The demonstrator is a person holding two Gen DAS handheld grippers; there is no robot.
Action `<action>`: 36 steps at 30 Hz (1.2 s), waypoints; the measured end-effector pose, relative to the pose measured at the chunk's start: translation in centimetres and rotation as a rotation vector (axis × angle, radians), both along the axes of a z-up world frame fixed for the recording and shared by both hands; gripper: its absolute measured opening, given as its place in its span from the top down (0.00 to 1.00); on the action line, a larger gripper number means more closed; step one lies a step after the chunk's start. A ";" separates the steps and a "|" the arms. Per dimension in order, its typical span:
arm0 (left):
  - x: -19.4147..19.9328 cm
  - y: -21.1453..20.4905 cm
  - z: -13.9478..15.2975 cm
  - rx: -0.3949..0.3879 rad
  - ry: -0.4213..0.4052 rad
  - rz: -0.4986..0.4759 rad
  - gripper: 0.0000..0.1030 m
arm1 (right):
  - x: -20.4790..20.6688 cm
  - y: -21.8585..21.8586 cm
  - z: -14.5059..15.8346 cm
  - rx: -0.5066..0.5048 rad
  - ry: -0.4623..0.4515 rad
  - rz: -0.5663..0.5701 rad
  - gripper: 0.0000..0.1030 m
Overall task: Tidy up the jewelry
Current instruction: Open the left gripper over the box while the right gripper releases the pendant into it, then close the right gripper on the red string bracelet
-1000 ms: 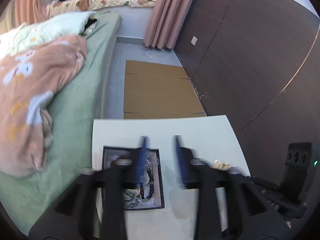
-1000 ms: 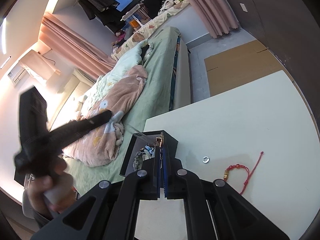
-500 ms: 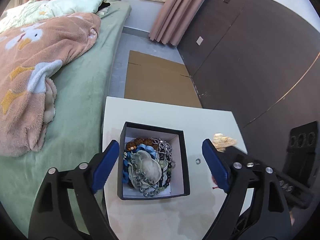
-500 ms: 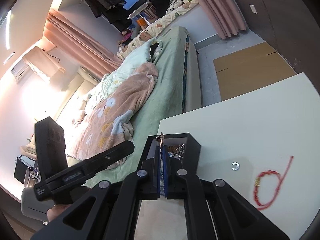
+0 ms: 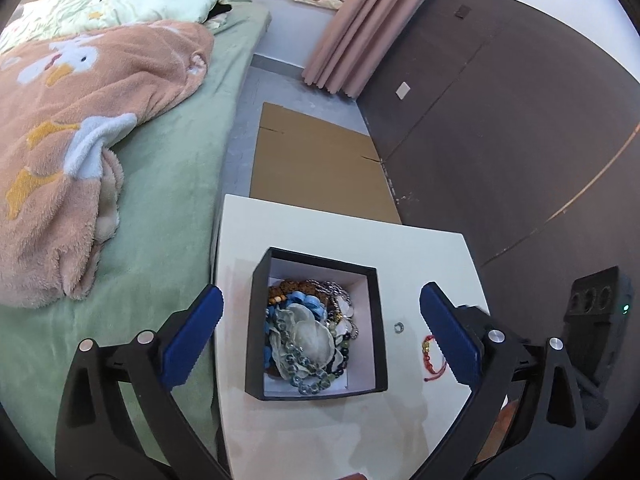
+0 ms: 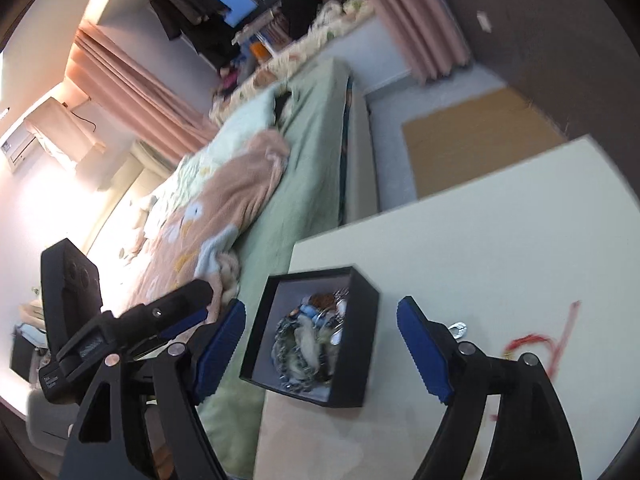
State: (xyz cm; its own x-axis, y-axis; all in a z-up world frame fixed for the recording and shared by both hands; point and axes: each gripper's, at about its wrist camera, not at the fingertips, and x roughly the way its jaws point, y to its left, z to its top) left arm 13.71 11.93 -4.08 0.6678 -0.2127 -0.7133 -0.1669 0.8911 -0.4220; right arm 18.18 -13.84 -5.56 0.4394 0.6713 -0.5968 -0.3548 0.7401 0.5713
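Left gripper [image 5: 320, 330]: jaws spread wide, just opened further; blue pads stand clear on either side of the box, gripping nothing.
Right gripper [image 6: 322, 350]: jaws apart, just sprung open; the box sits between the pads without touching them; nothing held.
Jewelry box [image 5: 378, 320]: black, open-topped, white-lined; rests on the table near its bed-side edge.
Box contents [image 5: 308, 336]: a tangled heap of beaded strands, blue, clear, dark and brown, with a pale shell-like piece on top.
Small ring [image 5: 398, 327]: silvery, lying on the table just beside the box's right wall.
Red cord bracelet [image 5: 432, 360]: with gold beads, on the table beyond the ring, apart from the box.
Table [image 5: 340, 232]: white top, set against the bed.
Bed [image 5: 168, 184]: green sheet, pink fleece blanket [image 5: 88, 120] with duck pattern bunched on it.
Cardboard sheet [image 5: 316, 168]: flat on the floor beyond the table.
Far end: pink curtain [image 5: 352, 40], dark wall panels to the right.
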 end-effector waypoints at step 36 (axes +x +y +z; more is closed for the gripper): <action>0.6 -11.1 -2.2 0.067 0.054 -0.168 0.38 | 1.9 -6.9 -8.3 -0.506 0.209 -0.157 0.73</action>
